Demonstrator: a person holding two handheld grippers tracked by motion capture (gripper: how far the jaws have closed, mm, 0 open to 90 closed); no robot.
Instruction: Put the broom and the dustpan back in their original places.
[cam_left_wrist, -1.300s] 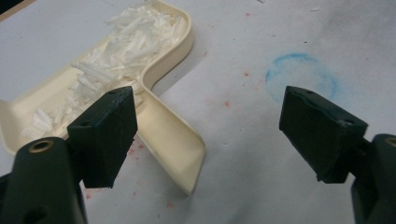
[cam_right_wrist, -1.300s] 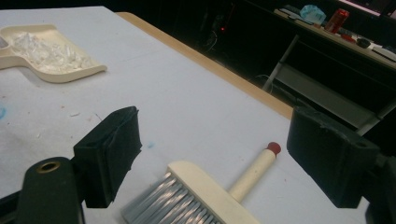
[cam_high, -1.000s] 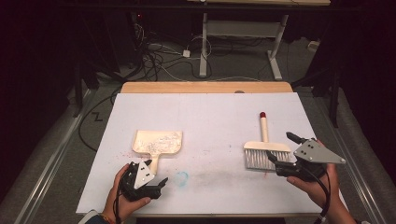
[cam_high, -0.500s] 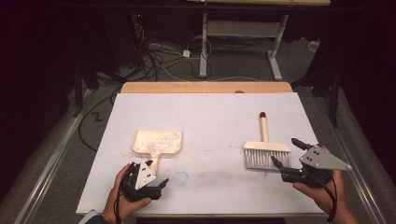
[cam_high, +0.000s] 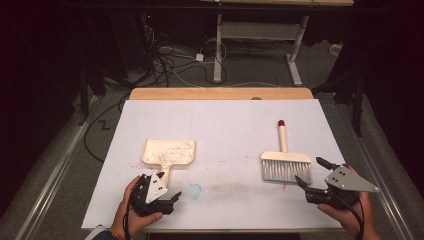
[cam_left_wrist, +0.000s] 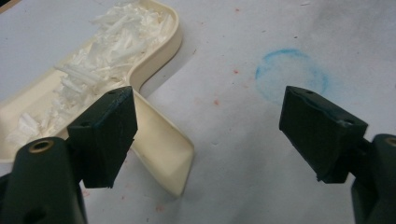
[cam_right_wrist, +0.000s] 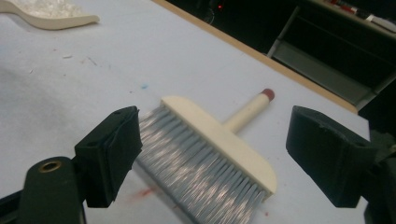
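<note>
While both grippers rest low over a white table, neither one grasps anything. The left gripper, held in a person's left hand, has its jaws spread wide and empty. Just ahead of it lies a cream dustpan, and in the left gripper view the dustpan's handle passes close beside and partly under one jaw, though contact cannot be told. The pan's scoop, farther ahead of that jaw, holds a heap of white shredded scraps. Ahead of the other jaw, a faint blue ring stain marks the table surface.

The right gripper, held in the person's right hand, is also released, its jaws well apart. Just in front of it lies a cream hand brush with grey bristles pointing toward the gripper. In the right gripper view the bristle edge sits between the two jaws, close to one of them, while the brush's handle with its red tip points away from the gripper. Small red specks dot the table near the bristles. The dustpan is well apart from this gripper, off to its side.
</note>
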